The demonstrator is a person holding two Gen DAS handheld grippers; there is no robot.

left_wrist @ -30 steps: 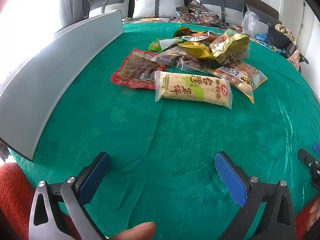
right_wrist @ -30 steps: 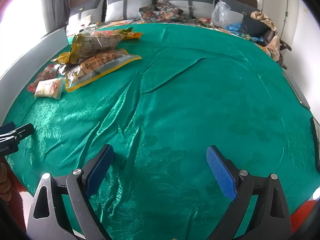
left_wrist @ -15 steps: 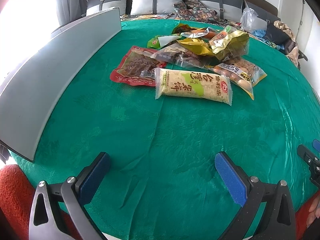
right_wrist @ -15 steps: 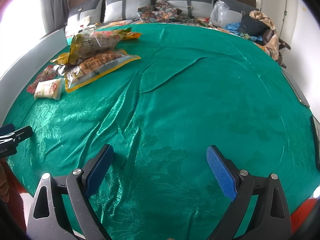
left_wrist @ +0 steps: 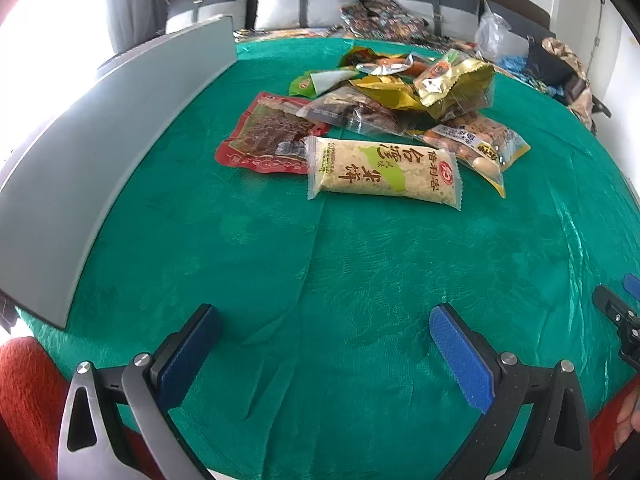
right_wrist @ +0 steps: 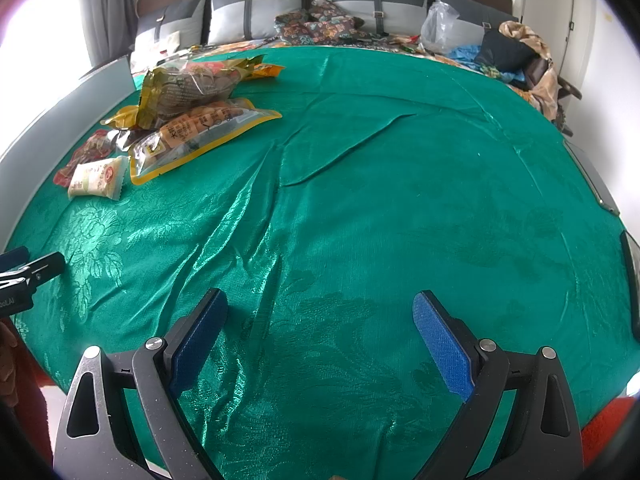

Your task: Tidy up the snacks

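Note:
Several snack packs lie in a pile on a green tablecloth (left_wrist: 320,264). Nearest in the left wrist view is a pale rice-cake pack (left_wrist: 382,172), with a red jerky pack (left_wrist: 266,136) to its left, a yellow-edged bag of round snacks (left_wrist: 476,146) to its right and a gold bag (left_wrist: 448,82) behind. My left gripper (left_wrist: 324,316) is open and empty, well short of the pile. My right gripper (right_wrist: 318,300) is open and empty over bare cloth; the pile (right_wrist: 188,108) lies far to its upper left.
A long grey board (left_wrist: 92,160) runs along the table's left edge. Cushions (right_wrist: 256,12), a plastic bag (right_wrist: 438,26) and clothes lie beyond the far edge. The cloth has raised folds (right_wrist: 340,152) in the middle. Each gripper's tip shows at the other view's edge (right_wrist: 28,270).
The left gripper has moved slightly forward toward the pile, so the snacks appear a little lower and nearer. The right gripper has barely shifted. Both stay open.

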